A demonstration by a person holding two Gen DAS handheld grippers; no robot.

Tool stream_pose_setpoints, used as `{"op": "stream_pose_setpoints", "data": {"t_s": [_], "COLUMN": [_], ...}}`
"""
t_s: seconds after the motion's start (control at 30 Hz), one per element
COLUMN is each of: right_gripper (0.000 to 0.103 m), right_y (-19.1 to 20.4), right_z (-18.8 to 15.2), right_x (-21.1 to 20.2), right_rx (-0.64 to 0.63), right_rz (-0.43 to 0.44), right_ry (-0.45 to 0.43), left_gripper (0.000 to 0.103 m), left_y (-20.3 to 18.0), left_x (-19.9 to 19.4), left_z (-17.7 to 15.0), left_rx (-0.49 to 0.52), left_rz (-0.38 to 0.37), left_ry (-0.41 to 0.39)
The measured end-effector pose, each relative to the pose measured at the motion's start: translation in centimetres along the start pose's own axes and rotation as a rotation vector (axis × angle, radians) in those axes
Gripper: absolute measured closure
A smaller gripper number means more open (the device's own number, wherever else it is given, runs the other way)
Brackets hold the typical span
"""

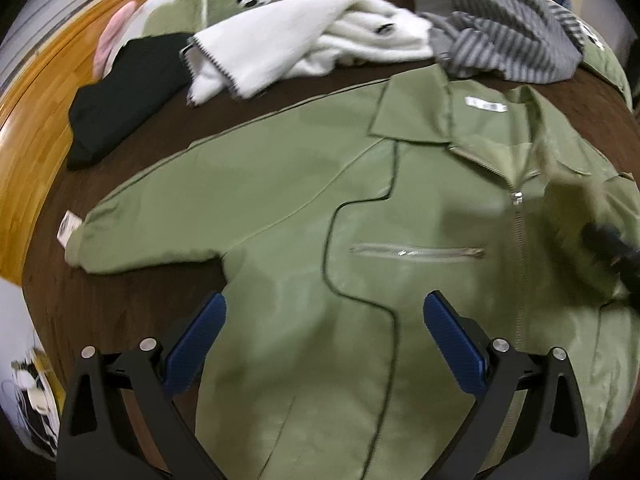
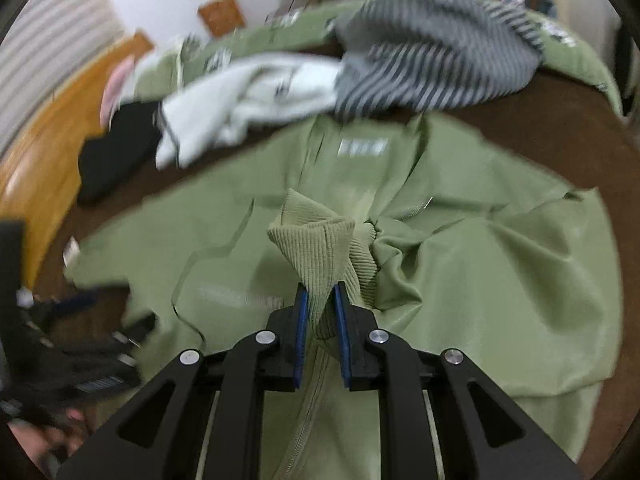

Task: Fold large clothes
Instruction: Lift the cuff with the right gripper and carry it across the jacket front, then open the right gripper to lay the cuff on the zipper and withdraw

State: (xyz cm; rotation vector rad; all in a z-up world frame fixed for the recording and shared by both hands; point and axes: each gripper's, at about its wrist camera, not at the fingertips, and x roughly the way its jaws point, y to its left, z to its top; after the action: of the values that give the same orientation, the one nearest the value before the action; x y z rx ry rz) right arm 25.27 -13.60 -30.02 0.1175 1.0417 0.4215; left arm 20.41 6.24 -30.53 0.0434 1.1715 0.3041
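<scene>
A green jacket (image 1: 360, 220) lies spread front-up across the middle of the brown table (image 1: 120, 304), collar toward the far edge, one sleeve stretched toward the left edge. The right gripper (image 2: 320, 300) has its jaws nearly closed on the jacket's ribbed cuff (image 2: 316, 248) — that sleeve is drawn in over the chest. The left gripper (image 1: 324, 308) hangs above the jacket's front, jaws wide apart and holding nothing. Along the far edge lie a white garment (image 1: 312, 48), a striped one (image 1: 508, 32) and a black one (image 1: 124, 100).

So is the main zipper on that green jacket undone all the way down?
No, the green jacket is zipped nearly to the collar.
</scene>
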Motion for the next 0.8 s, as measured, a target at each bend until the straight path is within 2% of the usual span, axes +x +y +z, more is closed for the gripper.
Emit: {"op": "stream_pose_setpoints", "data": {"t_s": [0.17,0.37,0.4,0.47,0.5,0.53,0.6,0.67,0.7,0.8], "right_gripper": [0.089,0.086,0.083,0.064,0.045,0.033,0.031,0.026,0.022,0.022], "right_y": [0.4,0.4,0.5,0.6,0.7,1.1,1.8,1.9,1.5,-0.7], "right_z": [-2.7,-2.8,-2.7,-2.2,-2.0,-1.7,-1.2,-0.5,-0.1,0.5], "right_x": [4.2,4.6,4.6,3.9,3.5,2.7,0.6,-1.2,-2.4,-4.6], "right_rx": [-0.018,-0.028,-0.028,-0.011,-0.005,-0.005,-0.032,-0.037,-0.024,0.008], "right_rz": [0.012,0.002,0.005,0.035,0.058,0.062,0.064,0.044,0.027,-0.034], "right_ry": [0.078,0.090,0.090,0.081,0.072,0.052,0.008,-0.026,-0.047,-0.074], "left_gripper": [0.006,0.006,0.006,0.006,0.006,0.006,0.006,0.006,0.006,0.006], "left_y": [1.3,2.2,2.4,2.7,2.9,3.0,3.2,2.8,2.6,0.9], "left_x": [1.9,2.2,2.0,1.5,1.1,0.8,-0.2,-1.1,-1.6,-3.0], "left_z": [-1.4,-2.5,-2.5,-2.4,-2.3,-2.1,-1.6,-0.8,-0.5,0.9], "left_rx": [-0.033,-0.051,-0.055,-0.062,-0.064,-0.065,-0.062,-0.046,-0.039,-0.009], "left_rz": [0.018,0.022,0.022,0.023,0.024,0.025,0.021,0.001,-0.012,-0.070], "left_ry": [0.024,0.038,0.039,0.035,0.030,0.025,0.009,-0.008,-0.018,-0.047]}}
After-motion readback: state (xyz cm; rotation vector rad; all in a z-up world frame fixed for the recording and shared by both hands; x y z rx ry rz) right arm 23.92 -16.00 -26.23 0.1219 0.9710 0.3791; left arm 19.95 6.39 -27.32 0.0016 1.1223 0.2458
